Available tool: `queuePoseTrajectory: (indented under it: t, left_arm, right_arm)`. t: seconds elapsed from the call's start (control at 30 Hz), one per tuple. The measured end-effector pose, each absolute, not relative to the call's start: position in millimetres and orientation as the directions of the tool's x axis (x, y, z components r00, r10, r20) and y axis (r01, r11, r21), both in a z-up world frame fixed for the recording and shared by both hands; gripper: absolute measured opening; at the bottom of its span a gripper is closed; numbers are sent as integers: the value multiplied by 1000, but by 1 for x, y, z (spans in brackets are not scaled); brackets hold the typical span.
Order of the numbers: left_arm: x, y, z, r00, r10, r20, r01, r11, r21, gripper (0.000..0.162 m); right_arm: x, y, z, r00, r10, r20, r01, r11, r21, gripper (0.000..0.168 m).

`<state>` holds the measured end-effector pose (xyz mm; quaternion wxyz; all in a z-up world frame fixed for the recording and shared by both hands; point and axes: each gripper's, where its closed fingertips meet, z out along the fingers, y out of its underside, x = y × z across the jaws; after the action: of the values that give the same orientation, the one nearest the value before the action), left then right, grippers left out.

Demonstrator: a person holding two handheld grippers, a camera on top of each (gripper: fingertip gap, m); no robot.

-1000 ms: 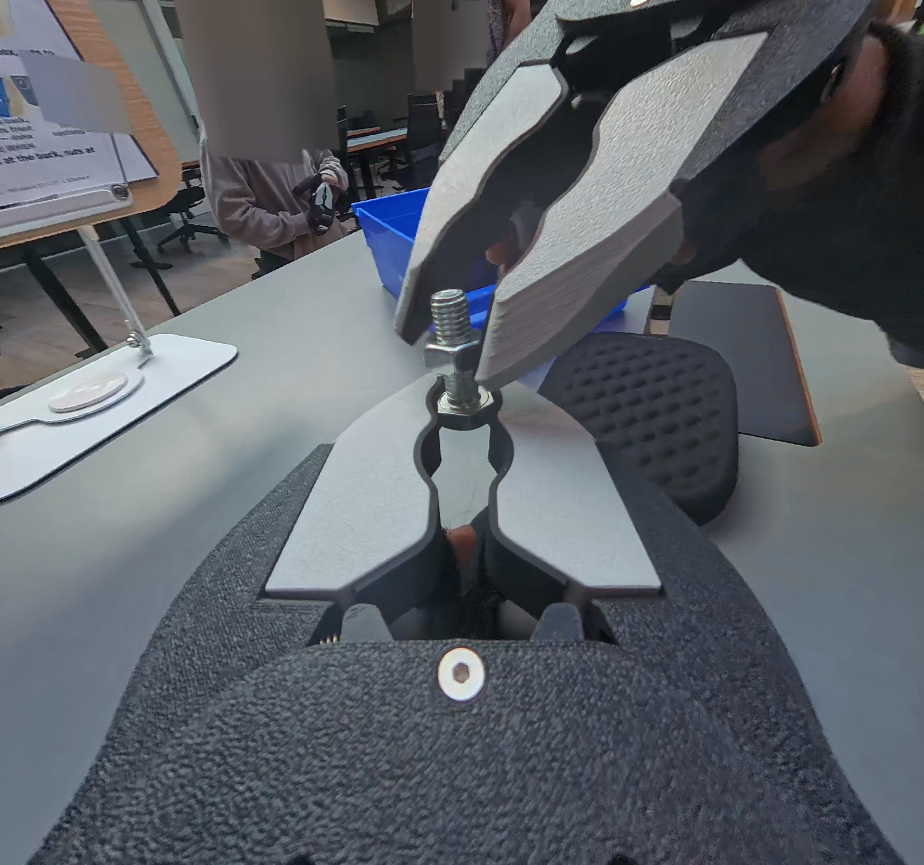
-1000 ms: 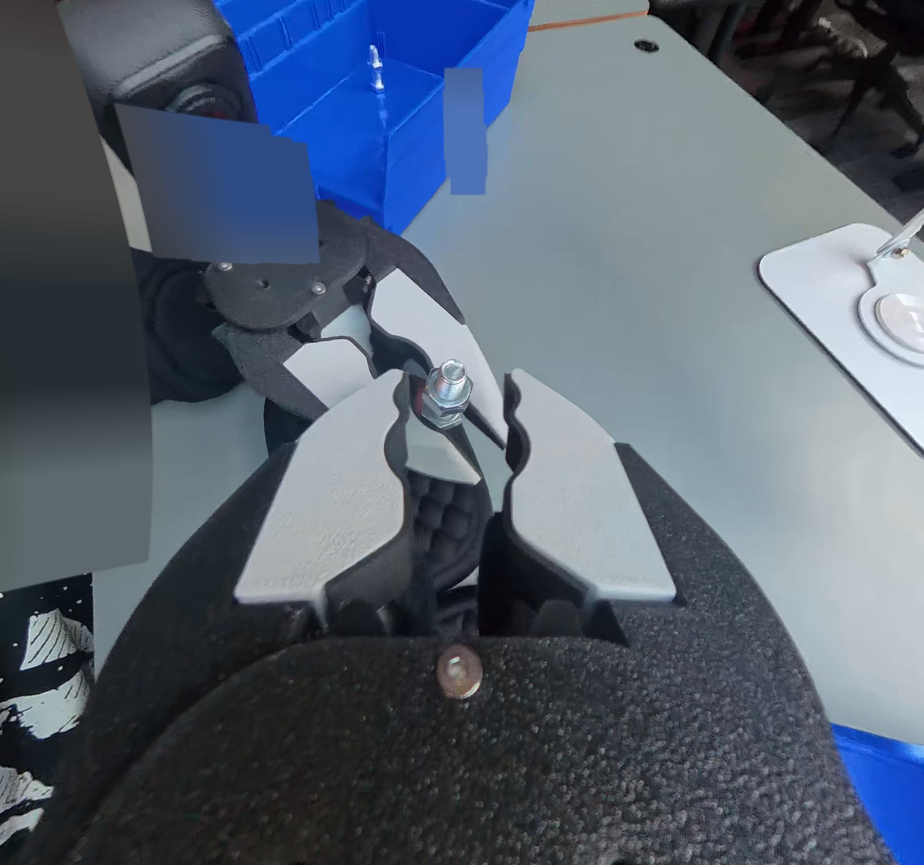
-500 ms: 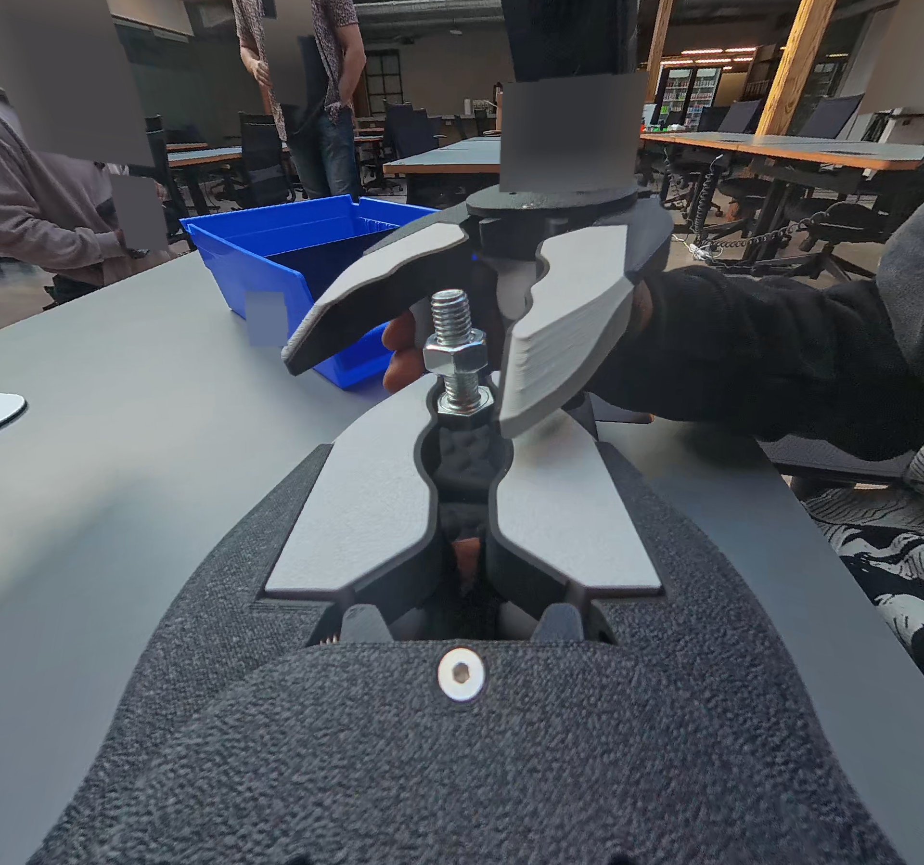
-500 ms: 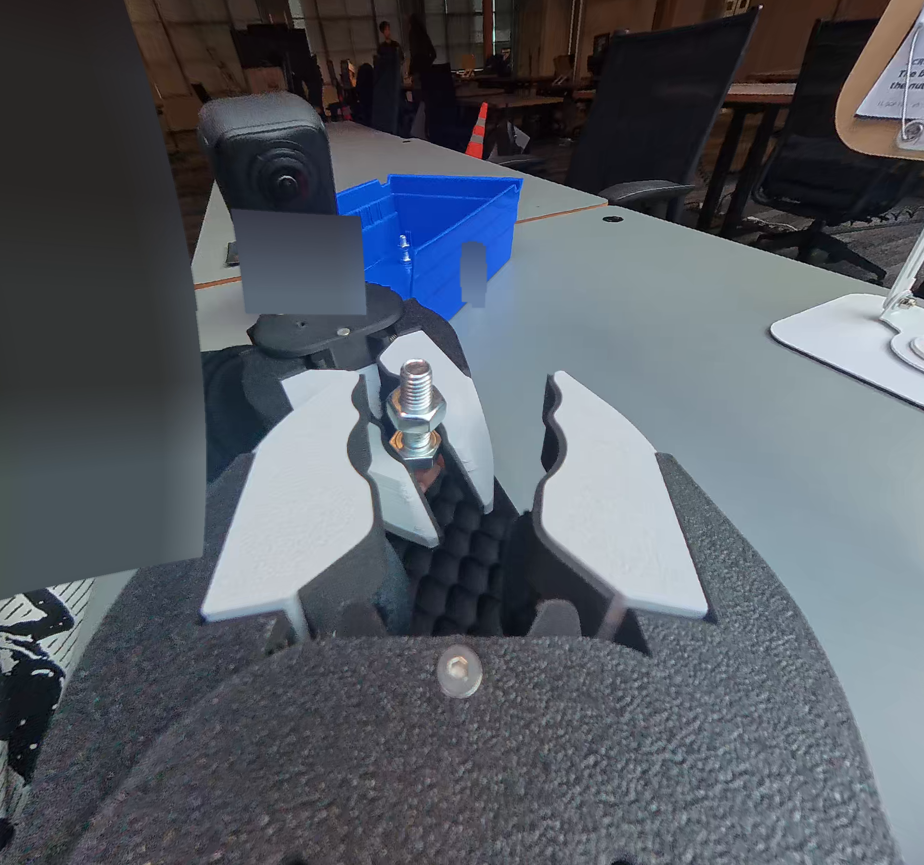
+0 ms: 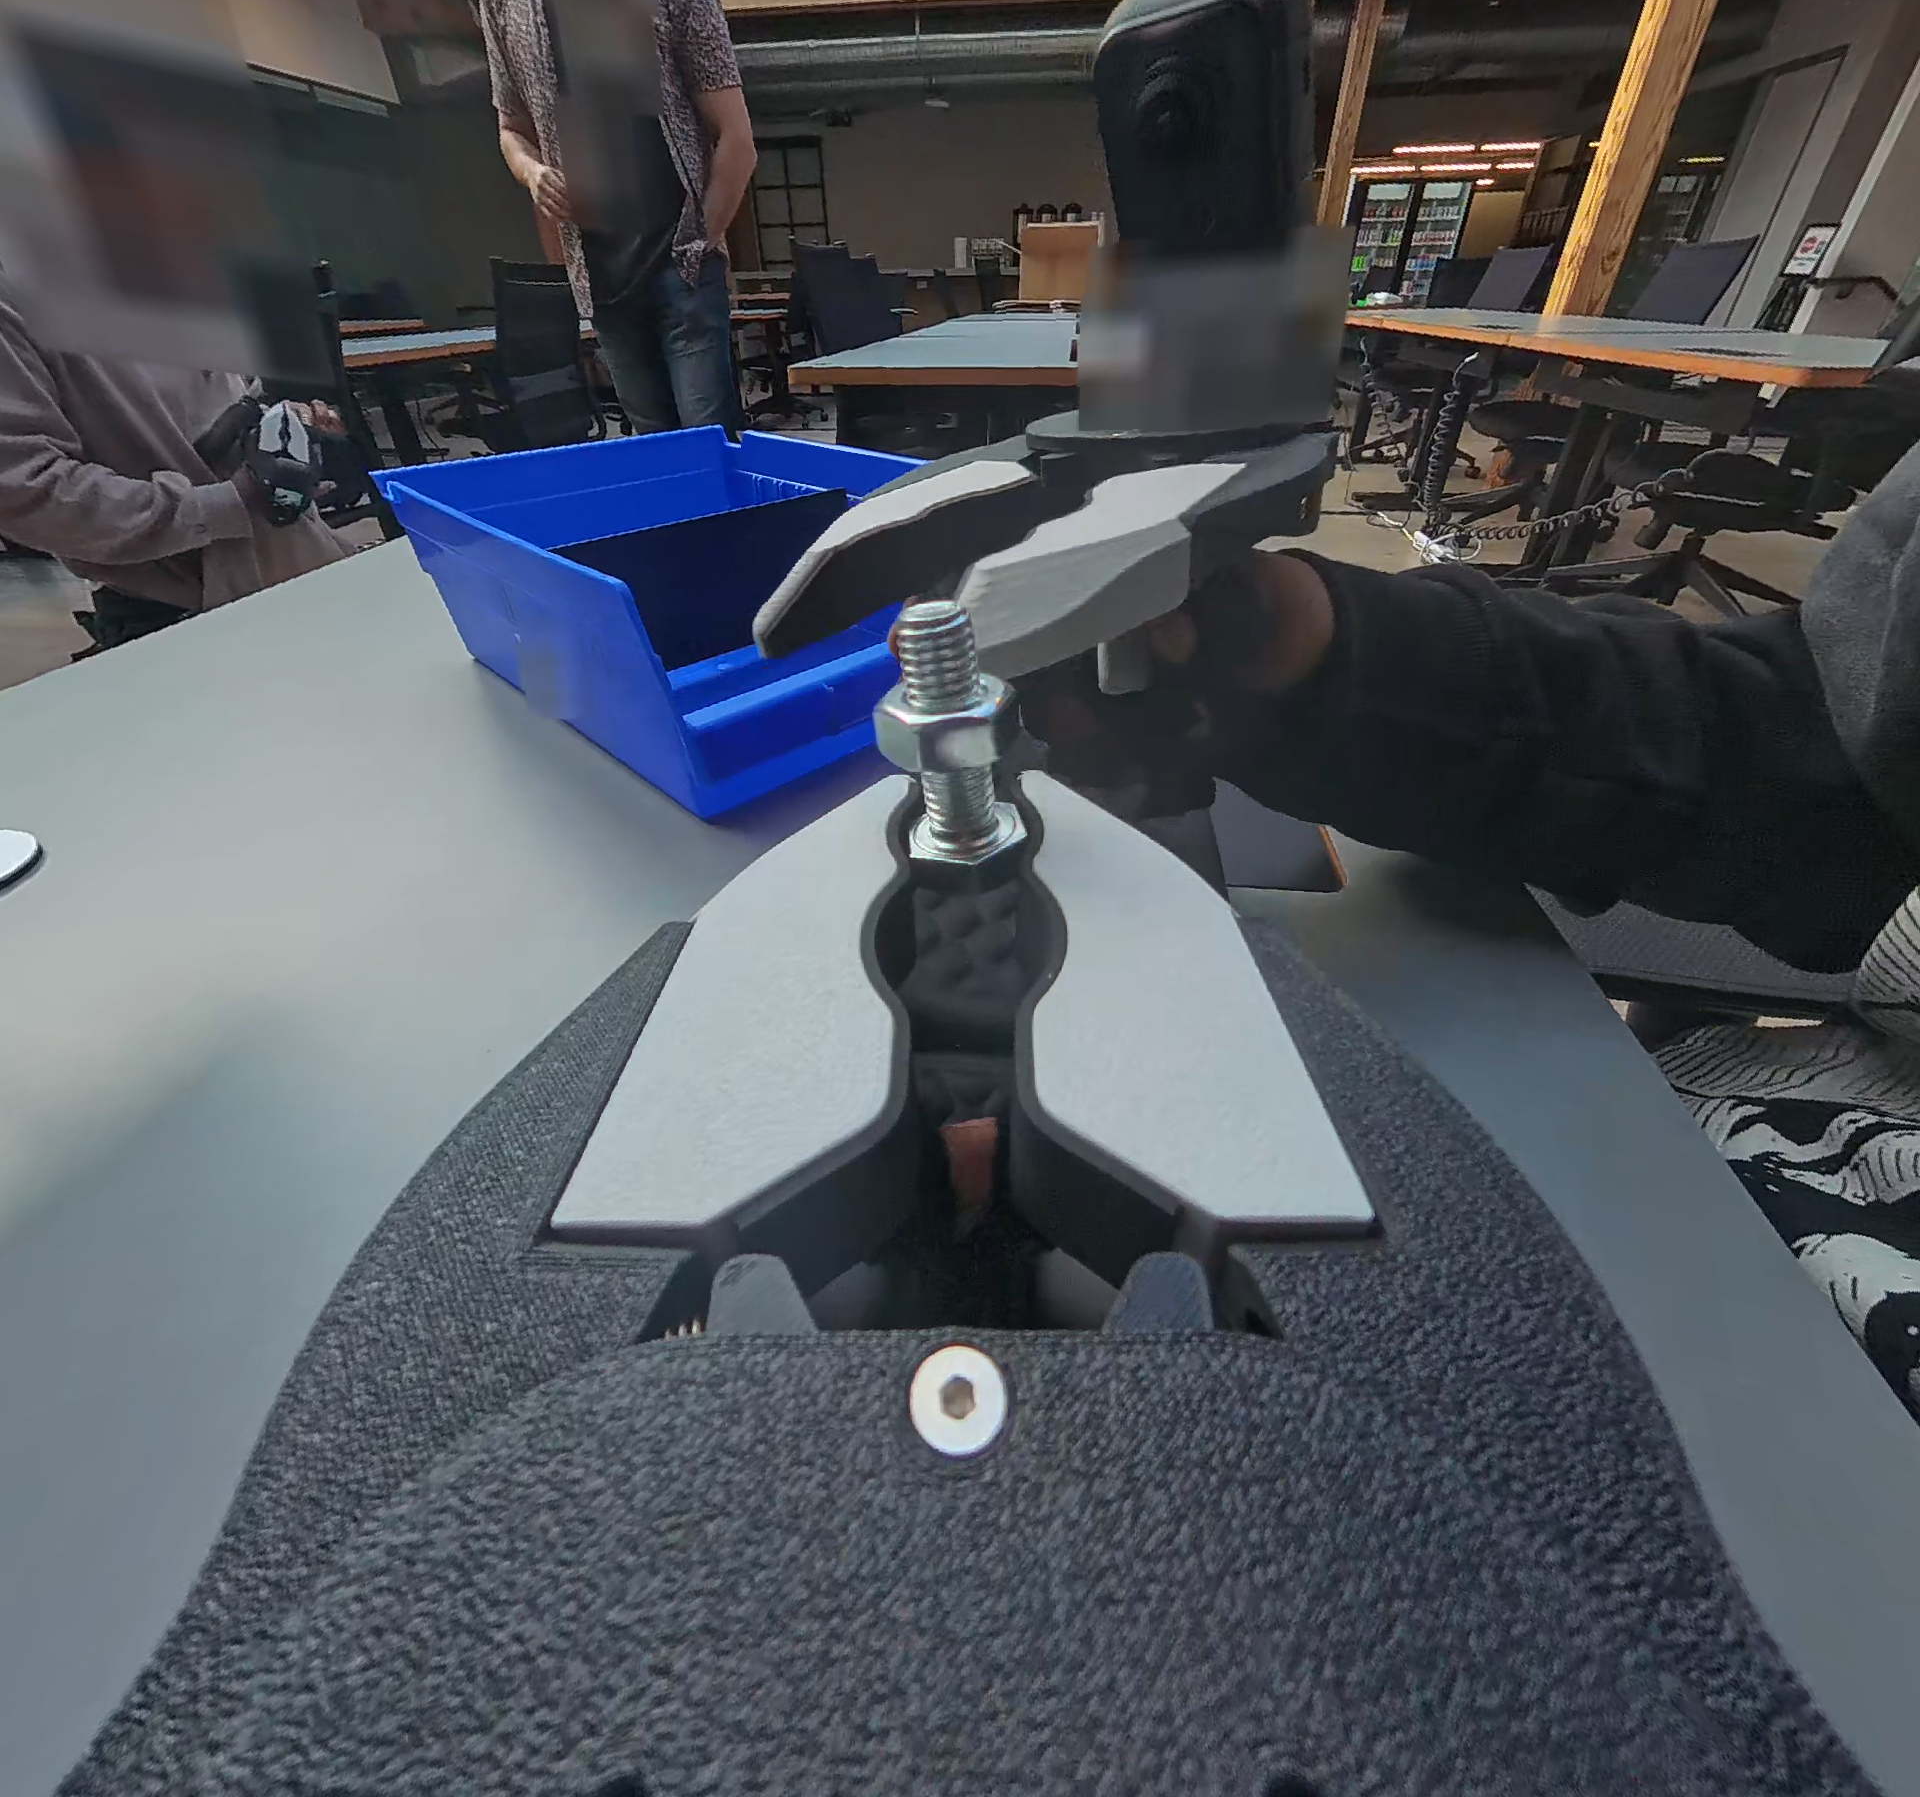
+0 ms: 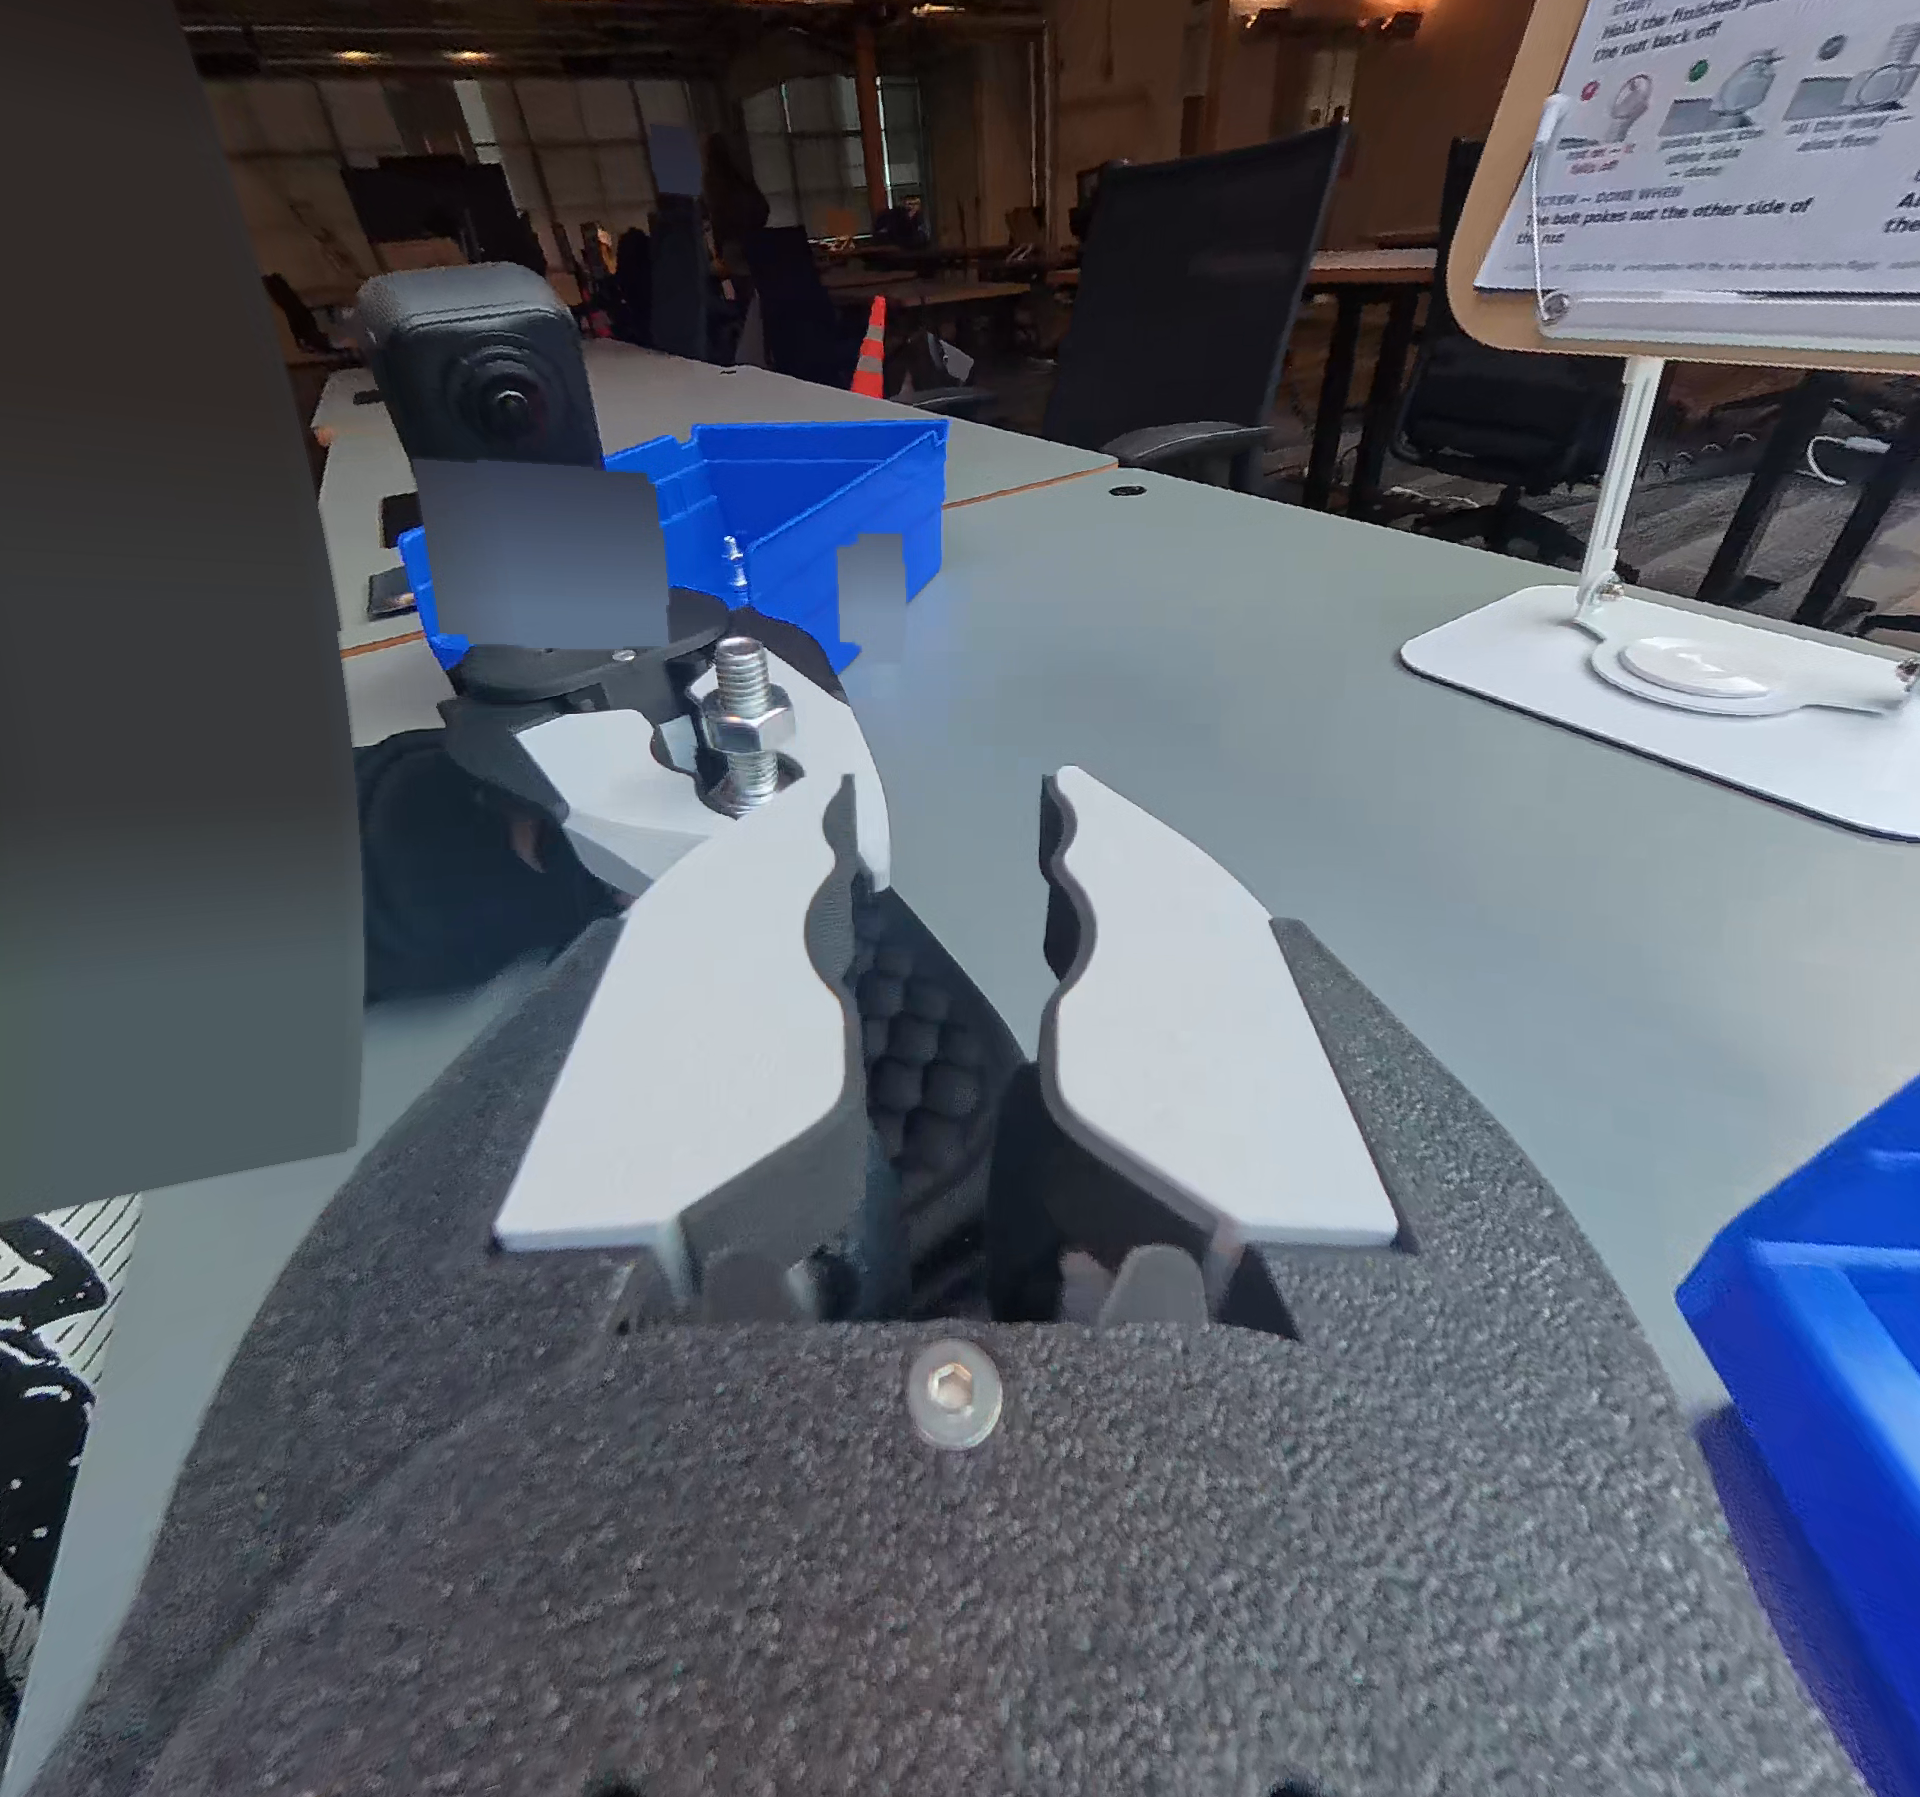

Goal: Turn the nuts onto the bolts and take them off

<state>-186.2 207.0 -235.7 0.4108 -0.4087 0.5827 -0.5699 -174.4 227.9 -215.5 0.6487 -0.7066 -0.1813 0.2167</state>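
A silver bolt (image 5: 938,646) stands upright with its head clamped between the tips of my left gripper (image 5: 961,812), which is shut on it. A hex nut (image 5: 943,724) sits partway down the thread, above the head. My right gripper (image 5: 868,609) is open and empty, just behind and above the bolt's top. In the right wrist view my right gripper (image 6: 951,791) is open, and the bolt (image 6: 740,672) with its nut (image 6: 746,717) stands left of the left finger, outside the jaws. The left gripper (image 6: 743,797) holds it there.
A blue bin (image 5: 623,563) stands on the grey table (image 5: 260,864) behind the bolt; it also shows in the right wrist view (image 6: 821,500). A second blue bin (image 6: 1818,1332) is at lower right. A white stand base (image 6: 1662,698) holds a sign board (image 6: 1704,85). People stand beyond the table. The grippers are tip to tip, or close to it.
My right gripper has opened wider and moved off the nut, so the bolt now lies outside its jaws. The left gripper has kept hold of the bolt and tilted up to level.
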Motion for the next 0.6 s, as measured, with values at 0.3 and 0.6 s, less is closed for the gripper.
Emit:
queuePoseTrajectory:
  t: [0.3, 0.6]
  left_arm:
    - [-186, 206, -236, -334, -942, -14, -10, 18, -1000, 14]
    - [-186, 205, -237, -335, -942, -22, -16, 29, -999, 14]
  right_arm:
    - [-206, 225, -210, 770, 631, -96, -63, -74, -995, 50]
    - [-228, 246, -214, 750, 655, -90, -35, -97, -995, 58]
